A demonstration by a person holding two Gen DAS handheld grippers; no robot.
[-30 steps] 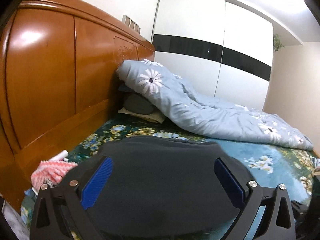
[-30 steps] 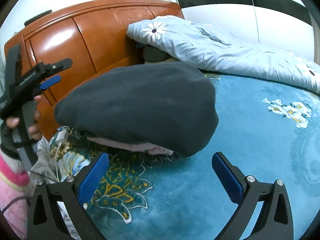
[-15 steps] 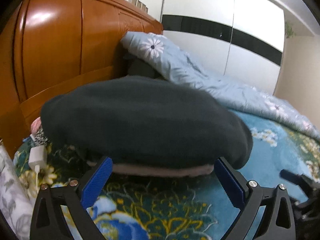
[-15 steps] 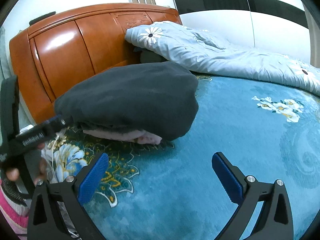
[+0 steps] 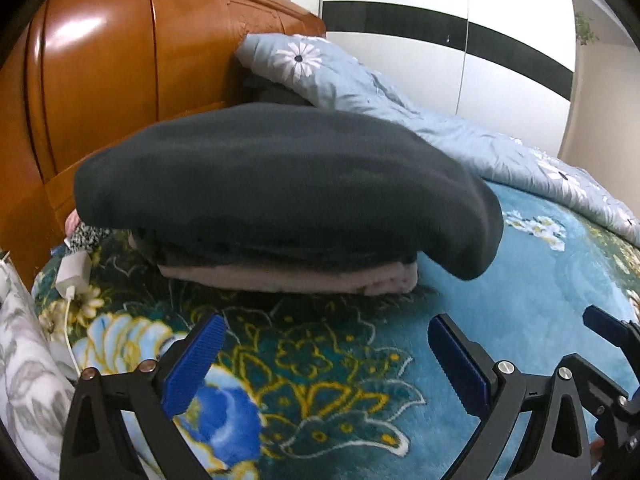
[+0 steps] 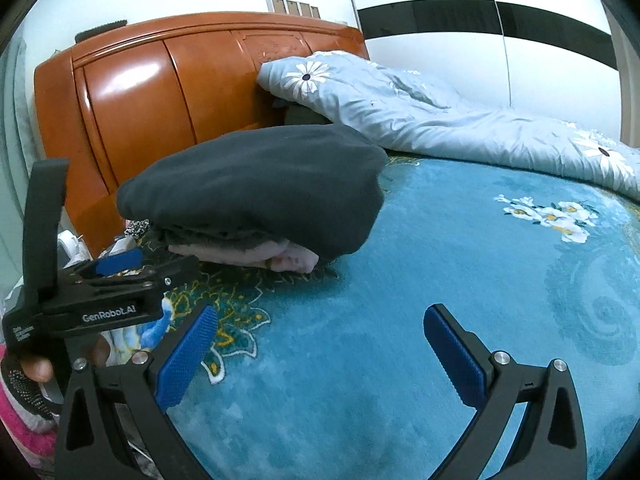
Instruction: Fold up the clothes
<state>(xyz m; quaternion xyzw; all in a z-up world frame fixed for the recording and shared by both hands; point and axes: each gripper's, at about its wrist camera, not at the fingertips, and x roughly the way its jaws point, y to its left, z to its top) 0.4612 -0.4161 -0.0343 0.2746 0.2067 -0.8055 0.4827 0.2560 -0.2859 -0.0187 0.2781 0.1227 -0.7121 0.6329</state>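
Clothes stack sits on the teal floral bedspread [image 6: 460,240] near the wooden headboard [image 6: 168,100]: dark grey folded garment [image 5: 280,184] on top, pale pink folded garment [image 5: 288,278] under it. Grey piece overhangs the pink one on the right side and droops down toward the bedspread. Pink layer edge visible along the front in the left wrist view and at the front corner in the right wrist view [image 6: 280,258].

Left gripper [image 5: 332,364]: jaws spread wide, nothing between the blue pads, holding nothing. Sits in front of the stack, apart from it, over the floral print. Seen from the side in the right wrist view [image 6: 132,276], a hand [image 6: 36,368] on its grip, pink sleeve [image 6: 20,432] below.

Right gripper [image 6: 324,354]: also wide open, empty, over bare bedspread, stack ahead and to its left, not touching. Its tip shows at the right edge of the left wrist view.

Light blue daisy-print duvet [image 6: 420,112] bunched along the far side of the bed, from headboard toward the white wardrobe with a black band [image 5: 460,36]. White charger with cable [image 5: 72,272] lies left of the stack, near the headboard. Small black-and-white patterned item [image 5: 86,234] beside the stack's left end; can't tell what it is.
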